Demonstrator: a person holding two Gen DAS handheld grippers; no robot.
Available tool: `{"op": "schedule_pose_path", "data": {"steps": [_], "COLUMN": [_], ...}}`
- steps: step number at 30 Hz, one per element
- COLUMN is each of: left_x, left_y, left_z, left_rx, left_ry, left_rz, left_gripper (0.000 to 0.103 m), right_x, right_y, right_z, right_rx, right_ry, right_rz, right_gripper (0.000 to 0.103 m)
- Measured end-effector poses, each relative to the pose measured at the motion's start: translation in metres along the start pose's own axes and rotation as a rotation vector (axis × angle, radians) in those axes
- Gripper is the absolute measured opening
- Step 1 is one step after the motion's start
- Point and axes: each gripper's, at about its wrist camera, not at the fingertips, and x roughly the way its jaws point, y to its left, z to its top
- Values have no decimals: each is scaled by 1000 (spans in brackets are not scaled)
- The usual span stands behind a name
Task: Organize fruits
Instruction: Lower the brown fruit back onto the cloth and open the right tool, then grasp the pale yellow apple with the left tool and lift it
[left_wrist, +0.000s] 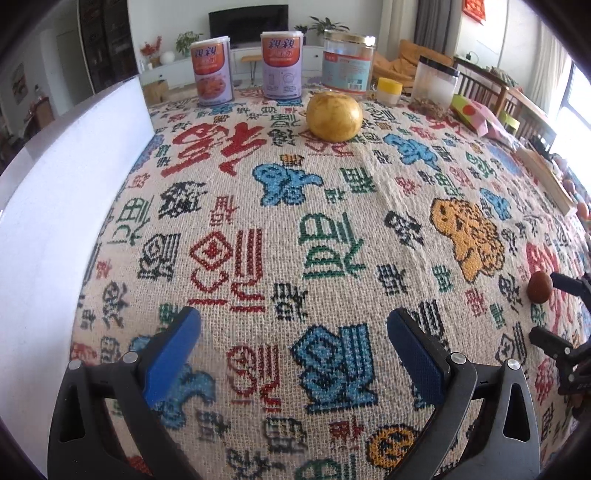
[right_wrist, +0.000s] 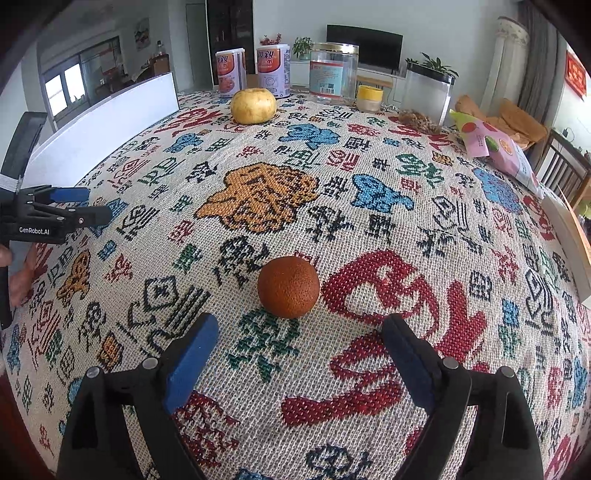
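Two cans (left_wrist: 243, 66), jars (left_wrist: 349, 61) behind pomelo (left_wrist: 334, 116)

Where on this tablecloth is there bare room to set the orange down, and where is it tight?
Free: the wide middle between the yellow fruit and the orange, and the stretch beside the white board. Crowded: the far edge, with two cans, a glass jar, a yellow-lidded jar and a plastic container.
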Motion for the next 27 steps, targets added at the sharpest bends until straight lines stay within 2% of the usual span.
{"op": "schedule_pose_path", "data": {"steps": [2,8,12,15,16,17,18,21,23,27], "left_x": [17,83,111,114,113,113,114,101,82,23], "left_y": [-6,-21,-31,-34,-34,-35,-34,-31,-24,-19], "left_z": [28,103,132,144,145,145,144,130,112,54], "left_rx": [-9,-93,-117,-131,-127,-119,-110,-110,-124,-77], "left_ry": [-11,-40,-34,-81,-99,-100,-97,-93,-76,-38], "left_rz": [-23,-4,10,4,-8,-24,-29,-21,-42,-58], "left_gripper": [101,101,101,99,79,70,67,67,67,67], "right_x": [2,3,3,4,4,4,4,4,4,4], "right_y": [-4,-6,-6,-6,-6,-6,-6,-6,-6,-6], "right_z": [0,0,0,0,0,0,0,0,1,1], "right_rx": [21,28,28,28,28,28,28,28,28,29], "right_ry": [12,17,17,17,17,17,17,19,19,19], "right_rz": [-4,-12,-16,-15,-15,-16,-16,-16,-16,-15], "right_gripper": [100,102,102,102,102,102,102,102,102,102]}}
